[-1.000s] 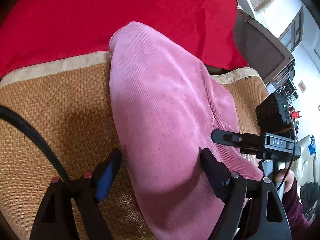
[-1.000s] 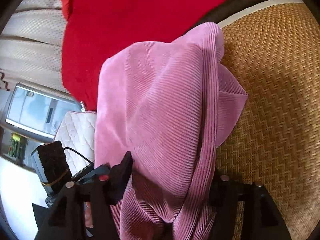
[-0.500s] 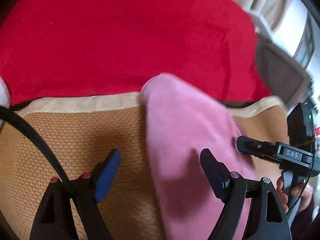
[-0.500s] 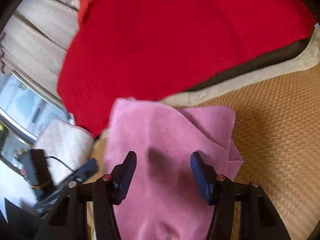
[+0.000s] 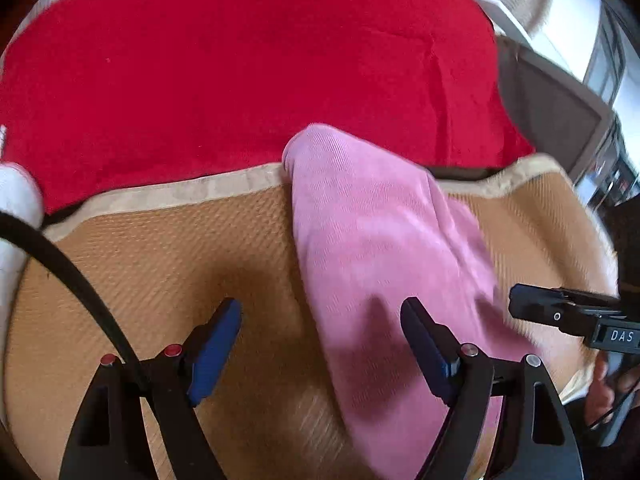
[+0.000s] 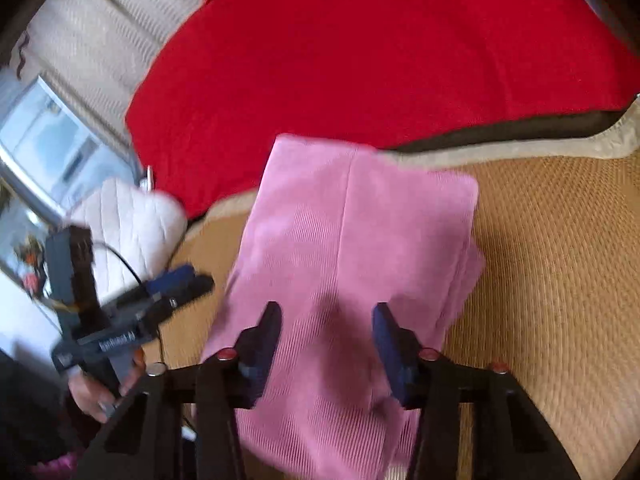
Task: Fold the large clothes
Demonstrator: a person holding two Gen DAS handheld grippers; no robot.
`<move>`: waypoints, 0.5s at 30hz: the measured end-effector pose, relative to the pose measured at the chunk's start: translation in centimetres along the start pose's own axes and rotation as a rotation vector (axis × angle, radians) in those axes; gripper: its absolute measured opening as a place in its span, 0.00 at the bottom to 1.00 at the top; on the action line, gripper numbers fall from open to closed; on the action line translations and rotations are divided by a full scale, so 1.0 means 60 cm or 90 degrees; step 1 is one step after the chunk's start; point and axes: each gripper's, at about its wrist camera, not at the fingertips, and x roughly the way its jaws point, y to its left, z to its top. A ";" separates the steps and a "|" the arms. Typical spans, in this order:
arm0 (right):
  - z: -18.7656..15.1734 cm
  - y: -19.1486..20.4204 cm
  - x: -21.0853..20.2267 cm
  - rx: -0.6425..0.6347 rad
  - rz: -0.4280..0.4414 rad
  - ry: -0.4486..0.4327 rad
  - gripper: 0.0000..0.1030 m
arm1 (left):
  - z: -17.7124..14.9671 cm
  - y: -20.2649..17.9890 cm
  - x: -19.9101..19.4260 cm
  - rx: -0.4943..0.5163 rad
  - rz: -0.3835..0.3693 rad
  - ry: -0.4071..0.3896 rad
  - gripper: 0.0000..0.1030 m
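- The pink ribbed corduroy garment lies folded into a narrow stack on the woven tan mat (looks nearly done).
- The left gripper stands spread and empty; the right gripper is closing on nothing, clear above the cloth.

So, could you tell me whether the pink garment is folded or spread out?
Folded: the pink garment lies doubled in layers, a compact strip on the woven mat.

A woven straw-coloured mat with a pale cloth border covers the surface that carries everything; what lies under the mat cannot be told. Directly on the mat lies a folded pink ribbed garment, its far end reaching the mat's border. Beyond that border, on the side away from the cameras, spreads a red blanket, with a dark strip showing between blanket and border to the garment's right.
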 end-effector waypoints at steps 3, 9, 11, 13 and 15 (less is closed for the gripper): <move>-0.041 0.008 0.018 -0.017 -0.029 0.041 0.40 | -0.053 -0.014 0.005 0.015 0.044 0.025 0.80; -0.071 -0.002 0.066 -0.001 -0.063 0.073 0.40 | -0.080 -0.021 -0.003 0.016 0.075 0.013 0.80; -0.082 0.006 0.036 -0.002 -0.069 0.063 0.41 | -0.088 -0.016 -0.031 -0.002 0.068 -0.010 0.80; -0.092 0.025 0.006 -0.024 -0.102 0.045 0.52 | -0.101 -0.024 -0.069 -0.011 0.065 -0.047 0.80; -0.097 0.050 -0.029 -0.050 -0.136 0.016 0.56 | -0.114 -0.036 -0.111 -0.013 0.086 -0.081 0.80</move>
